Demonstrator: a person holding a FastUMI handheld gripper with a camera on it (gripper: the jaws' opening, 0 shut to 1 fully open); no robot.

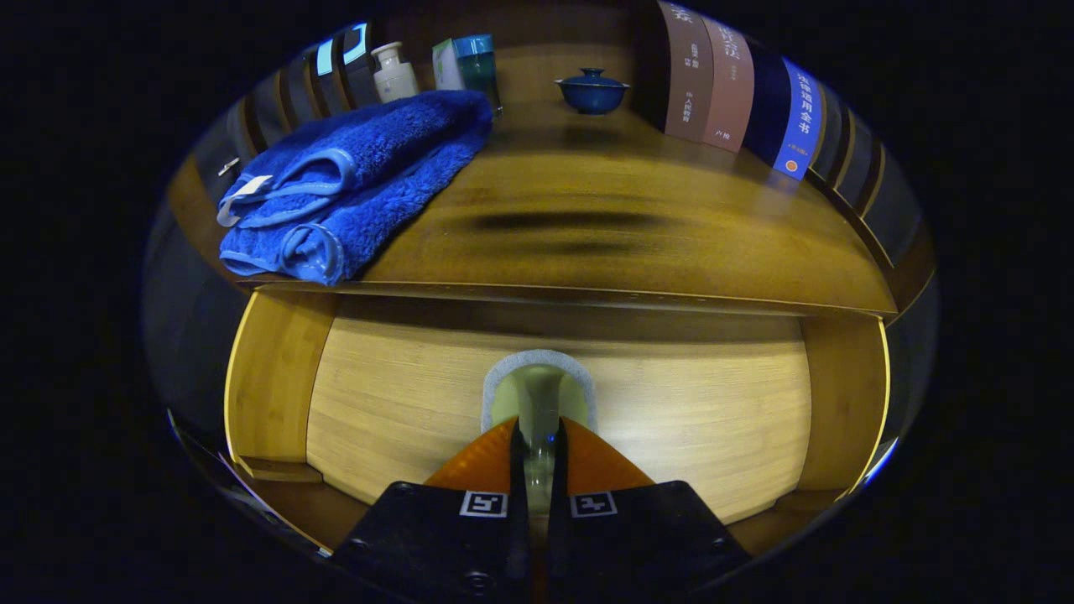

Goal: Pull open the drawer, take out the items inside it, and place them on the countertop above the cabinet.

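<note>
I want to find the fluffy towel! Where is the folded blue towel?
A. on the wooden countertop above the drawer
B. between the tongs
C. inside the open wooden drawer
A: the folded blue towel lies on the wooden countertop, above the open wooden drawer.

Claw [537,445] clamped on glass [538,398]

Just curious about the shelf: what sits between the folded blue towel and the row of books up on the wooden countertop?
In the gripper view, a small blue lidded ceramic bowl stands between the folded blue towel and the row of books.

Home-like booth: wooden cabinet [587,235], books [730,84], towel [352,184], teacup [592,91]
</note>
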